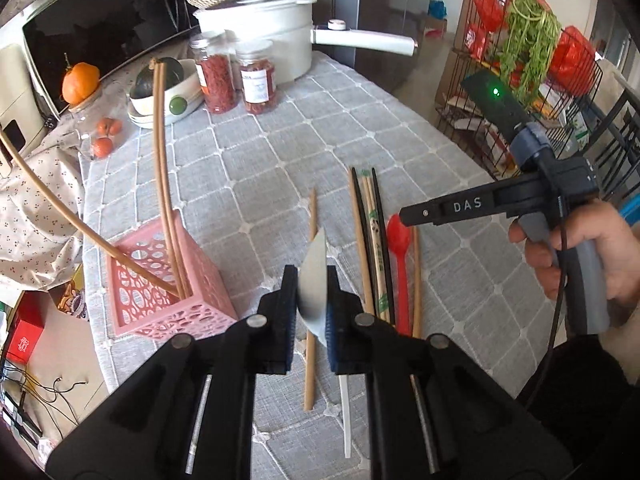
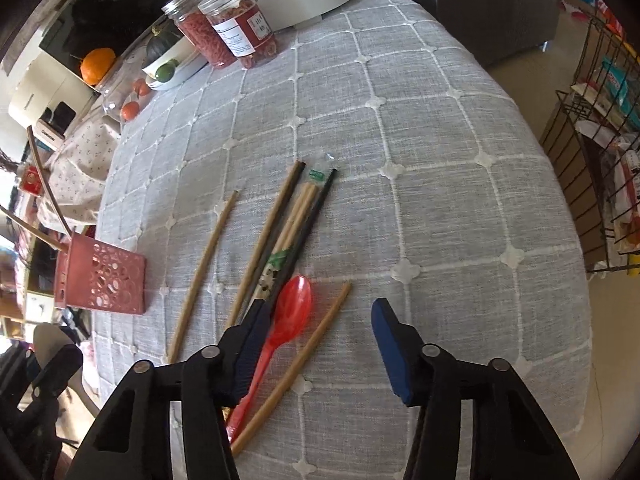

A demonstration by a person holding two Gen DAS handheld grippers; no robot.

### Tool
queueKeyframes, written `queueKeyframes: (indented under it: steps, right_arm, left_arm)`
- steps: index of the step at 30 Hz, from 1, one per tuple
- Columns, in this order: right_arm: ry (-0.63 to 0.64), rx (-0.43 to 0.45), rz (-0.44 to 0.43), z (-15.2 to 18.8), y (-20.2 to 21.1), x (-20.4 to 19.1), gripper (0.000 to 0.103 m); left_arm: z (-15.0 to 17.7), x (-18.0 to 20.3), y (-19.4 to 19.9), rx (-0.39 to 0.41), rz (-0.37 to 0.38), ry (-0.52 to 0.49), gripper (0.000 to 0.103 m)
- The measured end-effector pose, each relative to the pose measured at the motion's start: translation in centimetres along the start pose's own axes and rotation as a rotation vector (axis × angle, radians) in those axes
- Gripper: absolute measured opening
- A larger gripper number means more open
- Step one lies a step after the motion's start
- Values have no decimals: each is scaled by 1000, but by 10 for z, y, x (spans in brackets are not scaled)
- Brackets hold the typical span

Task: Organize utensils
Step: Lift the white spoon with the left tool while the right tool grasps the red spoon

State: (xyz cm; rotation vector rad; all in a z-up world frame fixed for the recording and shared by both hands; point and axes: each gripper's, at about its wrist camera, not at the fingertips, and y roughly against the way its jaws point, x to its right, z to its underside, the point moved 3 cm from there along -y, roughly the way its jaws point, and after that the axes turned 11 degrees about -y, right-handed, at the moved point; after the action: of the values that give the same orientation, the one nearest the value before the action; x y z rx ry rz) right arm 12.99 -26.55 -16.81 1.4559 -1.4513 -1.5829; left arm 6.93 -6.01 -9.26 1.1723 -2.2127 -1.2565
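Your left hand-held gripper (image 1: pixel 312 304) is clamping a white spoon (image 1: pixel 314 280) by its bowl, the pink holder (image 1: pixel 168 288) waiting at ten o'clock; your right hand-held gripper (image 2: pixel 320 344) is hovering open over the red spoon (image 2: pixel 290 312) and chopsticks (image 2: pixel 288 232) on the surface (image 2: pixel 440 160).

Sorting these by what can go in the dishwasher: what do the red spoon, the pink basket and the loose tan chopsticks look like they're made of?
Red spoon: likely plastic, glossy and slightly see-through. Pink basket: looks like moulded plastic, matte, with punched round holes. Tan chopsticks: probably wood or bamboo, dull and even-coloured, though the grain is too fine to confirm.
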Motion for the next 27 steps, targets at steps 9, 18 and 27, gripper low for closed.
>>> queueKeyframes:
  steps: [9,18,27]
  right_arm:
    - [-39,-85,-44,-6,-28,-5,29]
    - [-24,-93,-58,-4,-31,-4,4]
    - [30,116,-125,-5,38,-20,3]
  left_arm:
    - [2,-14,22,60,-22,36,13]
    - [1,-27,44,163,-59,95,13]
    - [-4,-64,106,462,-226,220,14]
